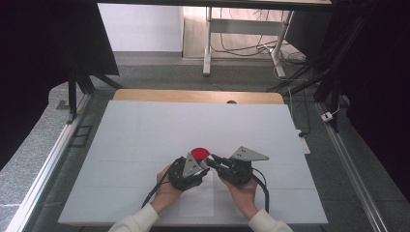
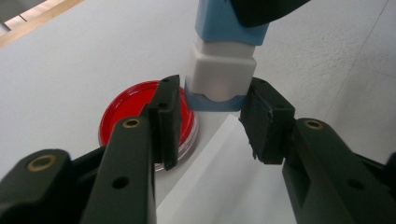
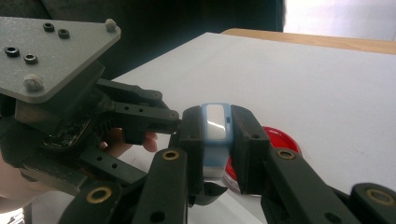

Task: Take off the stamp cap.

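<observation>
- Two grippers meet over the white table top (image 1: 145, 135), and the first risk lies in that double hold: the right gripper (image 3: 215, 140) is clamped on a blue-and-white rectangular plastic stick with a pale cap (image 3: 215, 135), while the left gripper (image 2: 212, 112) has its jaws narrowed around the capped end of the same stick (image 2: 219, 74), pads just beside it or barely touching; I cannot tell if they press.
- If the left pads bite off-centre on the smooth, rounded cap, it may twist or pop away sideways instead of pulling straight.
- A pull before the right grip is firm could, I judge, slide the glossy blue body through its pads.
- The stick hangs in the air near the table's front middle, just above and beside a round red shallow dish with a clear plastic rim (image 2: 140, 121); a dropped cap or a dipped jaw could knock that light dish or tip it.
- A flat white paper sheet (image 2: 219, 186) lies beside the dish and could skid under a bump.
- Materials: the jaws are matt black, blocky, with brass-coloured pins; the stick is hard, square-edged plastic with softened corners; the dish looks slick and thin-walled; the table top is dull and even.
- A grey three-cornered plate (image 3: 51, 51) tops the left gripper.
</observation>
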### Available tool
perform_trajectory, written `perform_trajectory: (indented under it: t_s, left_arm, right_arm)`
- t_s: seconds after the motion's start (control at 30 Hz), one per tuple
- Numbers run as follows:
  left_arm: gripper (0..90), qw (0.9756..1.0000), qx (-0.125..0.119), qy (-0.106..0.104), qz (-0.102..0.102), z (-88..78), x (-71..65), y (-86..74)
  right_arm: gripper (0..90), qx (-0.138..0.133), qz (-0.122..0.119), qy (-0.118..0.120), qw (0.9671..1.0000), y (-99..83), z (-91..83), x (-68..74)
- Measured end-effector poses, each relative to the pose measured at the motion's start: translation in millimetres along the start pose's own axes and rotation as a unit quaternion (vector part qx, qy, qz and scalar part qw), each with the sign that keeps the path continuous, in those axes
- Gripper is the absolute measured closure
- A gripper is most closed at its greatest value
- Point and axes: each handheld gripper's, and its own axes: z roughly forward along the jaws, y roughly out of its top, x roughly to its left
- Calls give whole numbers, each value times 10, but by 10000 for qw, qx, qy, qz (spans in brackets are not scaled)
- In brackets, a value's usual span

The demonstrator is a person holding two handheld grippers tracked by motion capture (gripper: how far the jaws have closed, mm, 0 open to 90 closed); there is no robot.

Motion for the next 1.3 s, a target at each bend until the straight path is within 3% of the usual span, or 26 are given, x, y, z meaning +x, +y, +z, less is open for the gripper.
perform_trajectory:
  t_s: [0.23, 1.3]
  left_arm:
    - [628, 10000, 12, 6, 32, 3, -2, -3]
    - [650, 9996, -20, 95, 260, -6, -32, -19]
  right_arm:
    - [753, -3, 6, 5, 10000, -4, 0, -1]
    - [754, -4, 57, 25, 10000, -4, -15, -5]
